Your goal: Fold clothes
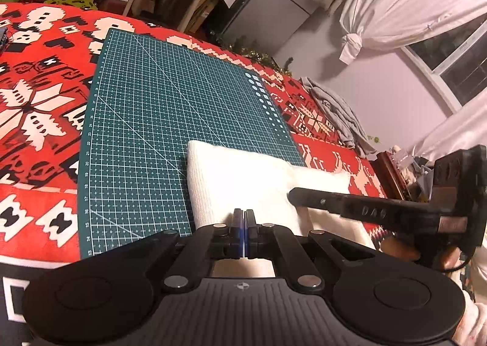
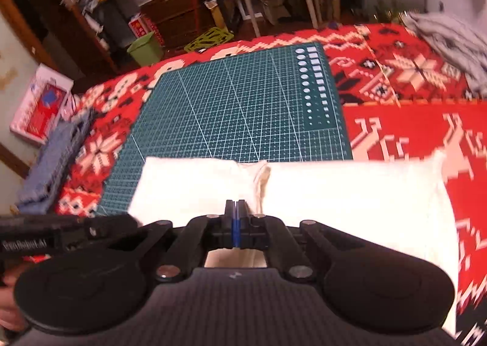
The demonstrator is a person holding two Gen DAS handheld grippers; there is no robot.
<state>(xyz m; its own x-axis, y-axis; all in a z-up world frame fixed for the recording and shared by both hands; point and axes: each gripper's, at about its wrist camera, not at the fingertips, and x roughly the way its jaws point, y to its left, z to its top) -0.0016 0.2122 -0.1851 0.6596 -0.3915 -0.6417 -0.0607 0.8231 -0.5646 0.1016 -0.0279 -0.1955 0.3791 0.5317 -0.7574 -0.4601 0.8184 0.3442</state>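
Lying folded across the near edge of the cutting mat (image 2: 237,102) and onto the red blanket (image 2: 395,139), the white garment (image 2: 334,193) could unfold: both grippers, left (image 1: 245,215) and right (image 2: 235,206), have jaws pressed together; whether they pinch cloth I cannot tell.

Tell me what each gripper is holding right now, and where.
Both are shut over the near edge of the white garment, the left gripper and the right gripper. Whether cloth is actually pinched cannot be told.

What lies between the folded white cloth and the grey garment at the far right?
Only bare red patterned blanket separates the folded white cloth from the crumpled grey garment, seen in the right wrist view.
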